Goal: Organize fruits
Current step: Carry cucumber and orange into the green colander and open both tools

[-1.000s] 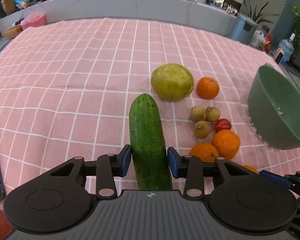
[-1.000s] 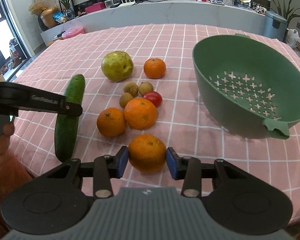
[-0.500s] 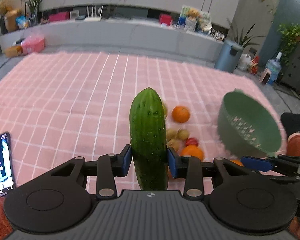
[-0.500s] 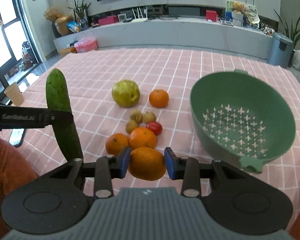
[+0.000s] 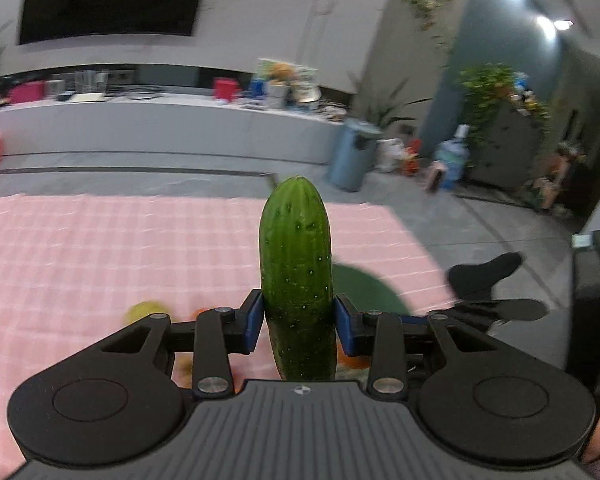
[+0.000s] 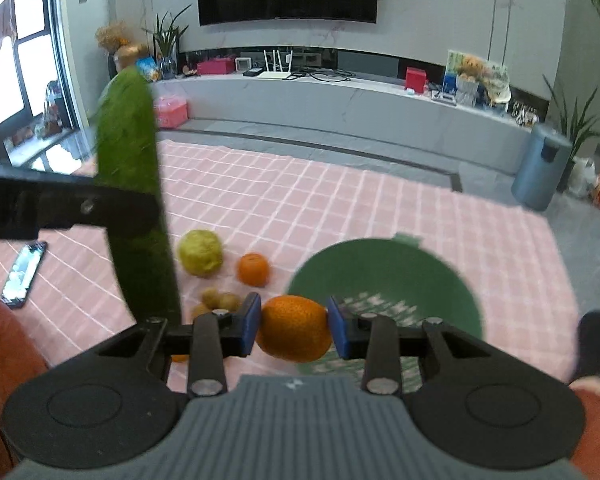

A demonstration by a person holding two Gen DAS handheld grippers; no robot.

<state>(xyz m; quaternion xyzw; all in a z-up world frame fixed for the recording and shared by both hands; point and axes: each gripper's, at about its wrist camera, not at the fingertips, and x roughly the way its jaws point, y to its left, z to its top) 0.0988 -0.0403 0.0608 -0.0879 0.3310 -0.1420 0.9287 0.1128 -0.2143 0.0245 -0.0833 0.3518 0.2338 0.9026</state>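
1. Cucumber (image 5: 297,280): your left tongs (image 5: 299,322) hold it between the two blue pads, pressed against its sides, with the fruit standing upright and its rounded tip well above the pads. In the right wrist view the same cucumber (image 6: 134,184) rises at the far left, blurred, lifted clear of the pink checked cloth on the counter (image 6: 300,208).
2. Left of that cucumber, low on the cloth, a phone (image 6: 23,268) lies flat with its screen lit.
3. Just right of the cucumber, the loose fruit sits on the cloth: a yellow-green pear (image 6: 201,253), a small orange (image 6: 253,269) beside it, and a few small brown fruits (image 6: 220,300) nearer to you, partly hidden behind your right tongs.
4. Held orange (image 6: 294,328): your right tongs (image 6: 294,330) grip it between their blue pads, which touch it on both sides. It is off the cloth, and in the picture it lies over the near left rim of the colander.
5. Green colander (image 6: 384,276): it stands on the cloth to the right of the loose fruit, its perforated bottom showing behind the held orange. In the left wrist view only a dark green part of it (image 5: 364,288) shows, just right of the cucumber.
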